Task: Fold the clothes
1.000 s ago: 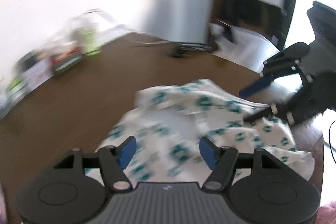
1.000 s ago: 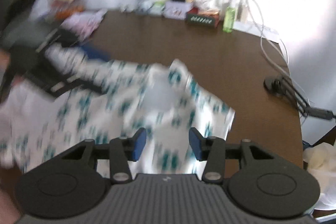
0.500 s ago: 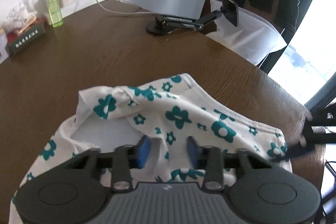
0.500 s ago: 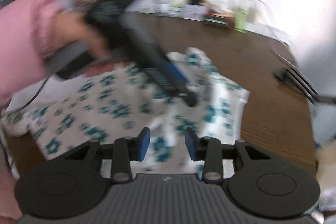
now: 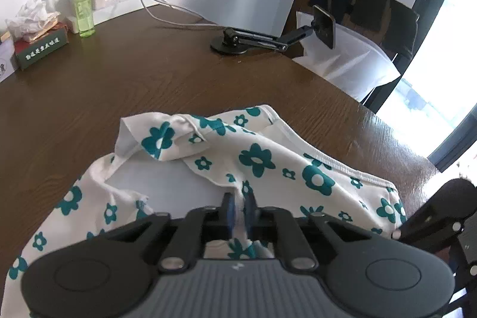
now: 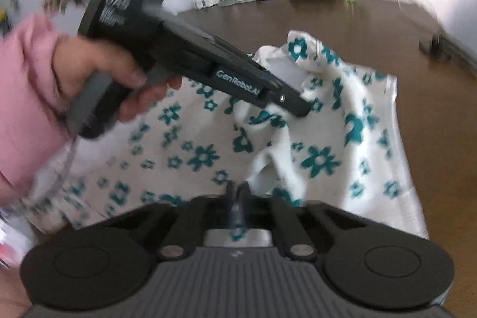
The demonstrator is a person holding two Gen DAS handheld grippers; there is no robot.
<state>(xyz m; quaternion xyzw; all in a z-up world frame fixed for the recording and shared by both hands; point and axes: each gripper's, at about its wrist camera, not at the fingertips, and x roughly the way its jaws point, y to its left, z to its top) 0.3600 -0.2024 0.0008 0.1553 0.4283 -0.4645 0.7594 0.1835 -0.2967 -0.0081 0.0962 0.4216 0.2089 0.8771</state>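
While the white garment (image 5: 268, 163) with teal flowers lay rumpled on the brown wooden table (image 5: 119, 85), near the table's edge, both tools were clamped on it. The left gripper (image 5: 238, 206) had its blue pads pressed together on a raised fold of the cloth, and the right gripper (image 6: 237, 192) pinched another ridge of the fabric between its closed fingers. Seen from the right wrist, a hand (image 6: 98, 70) in a pink sleeve (image 6: 23, 97) grasped the left tool's handle above the cloth. Farther out on the table stood a black jointed stand (image 5: 259, 37), a green bottle (image 5: 84, 15), a dark green box (image 5: 40, 45) and white cables (image 5: 143, 5) by the wall.
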